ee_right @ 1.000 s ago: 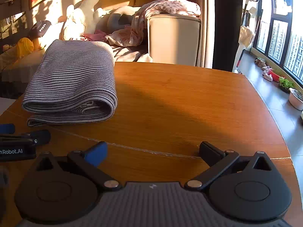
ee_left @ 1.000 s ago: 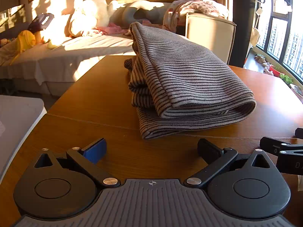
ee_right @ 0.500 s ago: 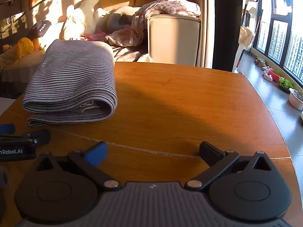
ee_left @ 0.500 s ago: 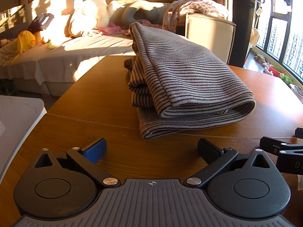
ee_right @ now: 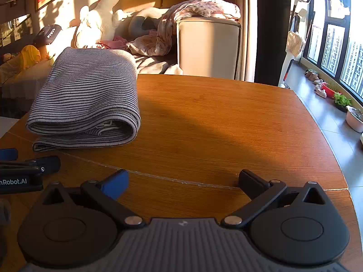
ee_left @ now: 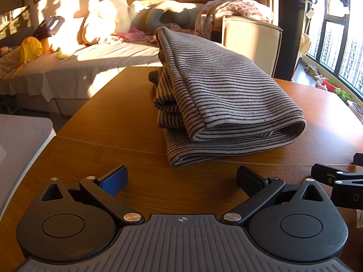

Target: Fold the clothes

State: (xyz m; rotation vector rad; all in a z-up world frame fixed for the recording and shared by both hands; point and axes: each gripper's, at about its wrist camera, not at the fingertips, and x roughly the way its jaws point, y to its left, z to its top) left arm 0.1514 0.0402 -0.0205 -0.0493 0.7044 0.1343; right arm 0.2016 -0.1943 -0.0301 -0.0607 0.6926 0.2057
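Observation:
A grey striped garment (ee_left: 222, 99) lies folded in a thick stack on the wooden table (ee_left: 118, 117). In the right wrist view the garment (ee_right: 88, 97) sits at the left of the table (ee_right: 215, 122). My left gripper (ee_left: 181, 179) is open and empty, low over the table just in front of the garment's near edge. My right gripper (ee_right: 183, 181) is open and empty over bare wood, to the right of the garment. Each gripper's fingers show at the edge of the other's view.
A sofa bed (ee_left: 90, 63) with plush toys and loose clothes stands behind the table. A beige armchair (ee_right: 208, 47) draped with a blanket is at the back. A white surface (ee_left: 20, 140) lies left of the table. Windows and floor plants are at the right.

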